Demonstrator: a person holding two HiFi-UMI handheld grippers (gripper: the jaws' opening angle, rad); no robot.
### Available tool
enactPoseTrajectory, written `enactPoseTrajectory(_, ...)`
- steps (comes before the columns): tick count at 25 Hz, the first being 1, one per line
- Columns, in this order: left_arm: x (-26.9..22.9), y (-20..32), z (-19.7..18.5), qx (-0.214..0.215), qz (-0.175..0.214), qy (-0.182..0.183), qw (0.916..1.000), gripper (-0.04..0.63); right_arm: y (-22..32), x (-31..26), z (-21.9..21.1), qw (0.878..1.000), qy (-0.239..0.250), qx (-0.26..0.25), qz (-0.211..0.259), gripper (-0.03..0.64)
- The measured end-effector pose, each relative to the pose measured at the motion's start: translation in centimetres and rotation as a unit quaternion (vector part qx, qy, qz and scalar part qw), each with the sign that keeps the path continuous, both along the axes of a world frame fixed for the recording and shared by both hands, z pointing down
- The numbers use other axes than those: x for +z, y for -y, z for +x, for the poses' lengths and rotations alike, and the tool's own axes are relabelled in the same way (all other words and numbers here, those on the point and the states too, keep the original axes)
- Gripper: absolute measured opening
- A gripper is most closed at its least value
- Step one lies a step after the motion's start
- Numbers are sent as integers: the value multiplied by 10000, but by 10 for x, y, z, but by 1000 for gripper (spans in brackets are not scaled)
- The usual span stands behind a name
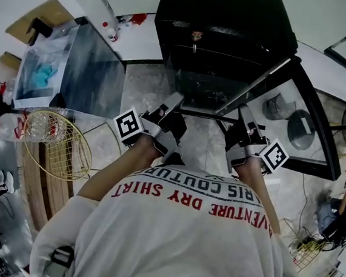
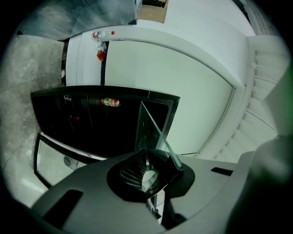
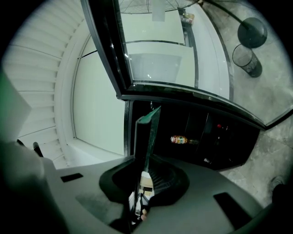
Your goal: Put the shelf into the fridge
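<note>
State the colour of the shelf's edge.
Green-tinted; the shelf is clear glass. Right gripper view shows it best.

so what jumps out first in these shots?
The glass shelf, pinched on either side by the left claw and the right claw, held just in front of the open black fridge. Next, a lone bottle bright against the fridge's dark inside. The fridge's glass door is swung open on the person's right.
</note>
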State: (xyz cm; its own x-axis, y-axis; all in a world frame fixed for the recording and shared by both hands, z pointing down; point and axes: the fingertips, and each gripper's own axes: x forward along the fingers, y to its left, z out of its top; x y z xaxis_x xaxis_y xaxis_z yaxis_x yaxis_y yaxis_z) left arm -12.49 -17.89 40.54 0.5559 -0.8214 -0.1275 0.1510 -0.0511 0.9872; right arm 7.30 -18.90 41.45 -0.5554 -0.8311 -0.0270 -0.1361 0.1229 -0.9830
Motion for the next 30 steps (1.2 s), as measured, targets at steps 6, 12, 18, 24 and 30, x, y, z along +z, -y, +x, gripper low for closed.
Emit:
enactPoseTrajectory(6, 10, 14, 0, 95, -80, -5, 9999, 46, 11, 10, 0, 9999, -80, 99, -44, 32)
enactPoseTrajectory(12, 20, 26, -3, 123, -134, 14, 9998, 46, 21, 20, -2, 9998, -120, 165, -83, 32)
enactPoseTrajectory(18, 27, 38, -3, 211, -104, 103, 9997, 46, 30, 29, -2, 9996, -67, 274, -80, 32)
enactPoseTrajectory(24, 35, 52, -5, 186, -121, 116, 9997, 46, 46, 38, -3, 9995, -46, 305, -57, 32)
enactPoseTrajectory(30, 39, 61, -5, 199, -120, 4, 9997, 46, 53, 39, -2, 9992, -118, 369, 18, 32)
